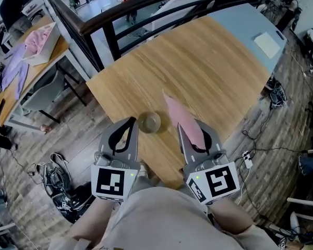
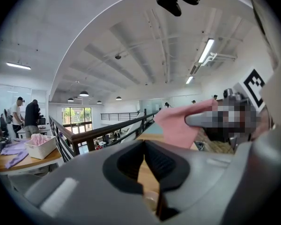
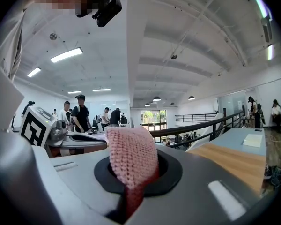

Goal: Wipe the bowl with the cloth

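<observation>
1. Both grippers showed in the head view. The left gripper [image 1: 130, 123] had its jaws pressed together on nothing. The right gripper [image 1: 194, 132] was clamped on the pink cloth [image 1: 180, 116].
2. One detail came only from the right gripper view. It showed the knitted cloth [image 3: 131, 157] pinched low between the jaws and standing up above them.
3. From the left gripper view, the jaw tips met with only a sliver of wood showing through the gap behind them. The cloth [image 2: 175, 125] hung from the other gripper off to the right.
4. Only the head view showed the bowl [image 1: 149, 122]. It sat on the table [image 1: 208, 72] just beside the left gripper's tips, between the two grippers. The cloth stood close on its right, and I could not tell whether they touched.
5. Near the bowl, the table's front edge lay close. The left edge of the table lay not far beyond the left gripper.
6. Much bare wood ran away to the upper right. It ended in a grey-blue stretch with a white pad [image 1: 267, 44] on it.
7. Along the far left side stood a dark railing [image 1: 146, 9].
8. Several people [image 3: 79, 114] stood in the background of both gripper views.
9. On the floor to the left of the table lay cables [image 1: 55, 176].
</observation>
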Demonstrator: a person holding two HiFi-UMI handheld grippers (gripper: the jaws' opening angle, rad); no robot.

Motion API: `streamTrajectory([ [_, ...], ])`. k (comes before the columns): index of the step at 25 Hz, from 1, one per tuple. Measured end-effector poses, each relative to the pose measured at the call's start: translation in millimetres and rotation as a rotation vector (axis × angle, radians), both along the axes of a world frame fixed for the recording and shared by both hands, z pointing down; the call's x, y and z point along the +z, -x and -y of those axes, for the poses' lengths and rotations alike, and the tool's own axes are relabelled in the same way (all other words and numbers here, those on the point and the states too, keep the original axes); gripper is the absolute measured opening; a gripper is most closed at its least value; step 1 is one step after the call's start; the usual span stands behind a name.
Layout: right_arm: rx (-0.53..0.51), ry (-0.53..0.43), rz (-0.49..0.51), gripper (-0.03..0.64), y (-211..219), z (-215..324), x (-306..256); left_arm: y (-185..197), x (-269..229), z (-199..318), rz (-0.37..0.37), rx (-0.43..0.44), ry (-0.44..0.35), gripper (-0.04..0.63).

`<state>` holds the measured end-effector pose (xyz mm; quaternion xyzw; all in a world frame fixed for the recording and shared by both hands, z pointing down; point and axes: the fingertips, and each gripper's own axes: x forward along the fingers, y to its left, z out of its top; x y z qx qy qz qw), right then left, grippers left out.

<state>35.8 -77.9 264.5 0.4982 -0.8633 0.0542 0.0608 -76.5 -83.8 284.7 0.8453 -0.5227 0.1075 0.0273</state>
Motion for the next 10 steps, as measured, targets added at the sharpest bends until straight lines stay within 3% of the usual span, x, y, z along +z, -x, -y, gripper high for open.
streamTrajectory([
  [10, -0.004, 0.005, -0.007, 0.015, 2.2, -4.5, 1.1, 2.9, -0.6, -4.5, -0.002, -0.009, 0.005, 0.003],
])
